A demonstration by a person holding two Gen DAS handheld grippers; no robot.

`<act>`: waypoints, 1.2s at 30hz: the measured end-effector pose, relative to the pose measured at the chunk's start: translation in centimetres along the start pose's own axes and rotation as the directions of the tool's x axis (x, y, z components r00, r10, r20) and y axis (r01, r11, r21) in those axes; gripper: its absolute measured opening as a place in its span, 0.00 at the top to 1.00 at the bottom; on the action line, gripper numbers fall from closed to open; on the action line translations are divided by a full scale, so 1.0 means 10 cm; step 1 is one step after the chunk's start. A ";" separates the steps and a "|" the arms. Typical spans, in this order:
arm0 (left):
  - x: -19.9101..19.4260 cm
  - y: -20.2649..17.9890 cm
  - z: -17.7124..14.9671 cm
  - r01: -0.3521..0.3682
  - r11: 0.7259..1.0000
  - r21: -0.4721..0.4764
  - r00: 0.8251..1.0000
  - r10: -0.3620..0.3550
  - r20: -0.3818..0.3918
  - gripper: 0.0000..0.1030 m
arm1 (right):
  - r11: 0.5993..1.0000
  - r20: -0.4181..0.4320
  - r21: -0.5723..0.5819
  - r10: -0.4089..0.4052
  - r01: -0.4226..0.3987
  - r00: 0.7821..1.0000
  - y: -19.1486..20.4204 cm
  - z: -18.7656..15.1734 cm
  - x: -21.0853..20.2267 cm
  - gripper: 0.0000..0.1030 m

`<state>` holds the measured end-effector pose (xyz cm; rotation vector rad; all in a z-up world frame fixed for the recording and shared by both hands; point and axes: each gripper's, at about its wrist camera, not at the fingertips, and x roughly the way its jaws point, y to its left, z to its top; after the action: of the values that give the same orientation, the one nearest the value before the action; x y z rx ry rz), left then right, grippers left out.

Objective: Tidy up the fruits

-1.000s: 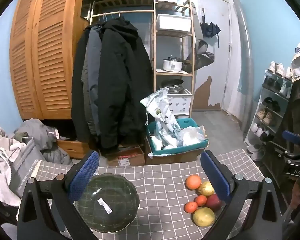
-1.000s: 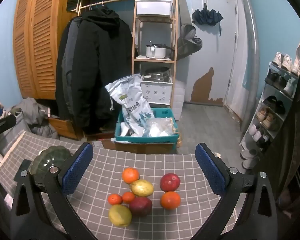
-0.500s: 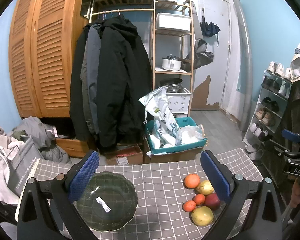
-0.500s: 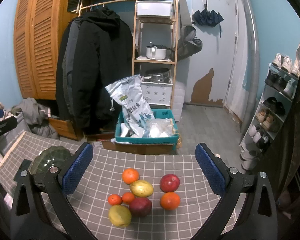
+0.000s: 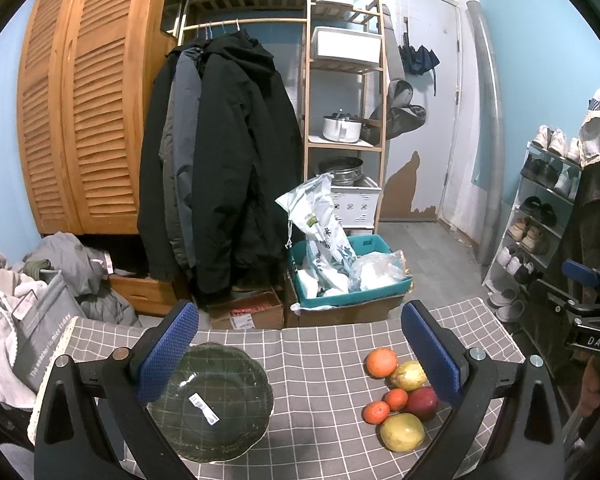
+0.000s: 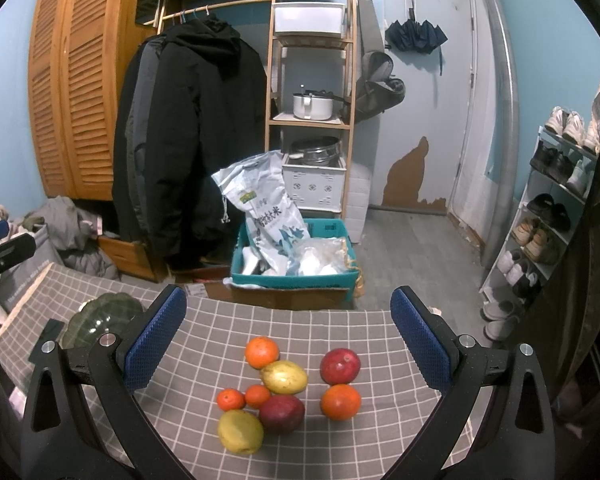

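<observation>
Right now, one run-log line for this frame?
phase: pre-grasp | left tongs: open, over green glass bowl | right tongs: open, over fruit pile | bowl: no fruit | fruit: on checked cloth

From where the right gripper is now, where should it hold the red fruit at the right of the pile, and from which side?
Grip the red fruit across its widest middle, coming down from above with the right gripper open. It is round and sits apart from the yellow fruit, with bare cloth left and right; the orange is close in front.
</observation>
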<state>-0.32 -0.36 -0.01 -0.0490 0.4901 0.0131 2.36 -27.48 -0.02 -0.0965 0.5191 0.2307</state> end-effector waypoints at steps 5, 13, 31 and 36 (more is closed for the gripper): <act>0.00 -0.01 0.01 0.001 1.000 -0.001 1.000 -0.001 -0.003 0.01 | 1.000 0.001 0.000 0.000 0.000 1.000 0.00 0.00 0.00 0.03; 0.00 -0.01 0.00 0.001 1.000 -0.002 1.000 -0.001 -0.001 0.01 | 1.000 0.001 0.000 0.000 0.000 1.000 0.01 0.00 -0.01 0.03; 0.00 0.00 -0.01 0.002 1.000 -0.003 1.000 -0.002 0.001 0.01 | 1.000 0.003 0.001 0.000 0.000 1.000 0.02 0.01 -0.01 0.03; 0.00 0.00 -0.01 0.002 1.000 -0.004 1.000 -0.002 0.000 0.01 | 1.000 0.004 0.001 0.001 -0.001 1.000 0.01 0.01 -0.02 0.03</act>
<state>-0.35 -0.37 -0.14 -0.0536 0.4900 0.0124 2.23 -27.35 0.18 -0.0950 0.5148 0.2314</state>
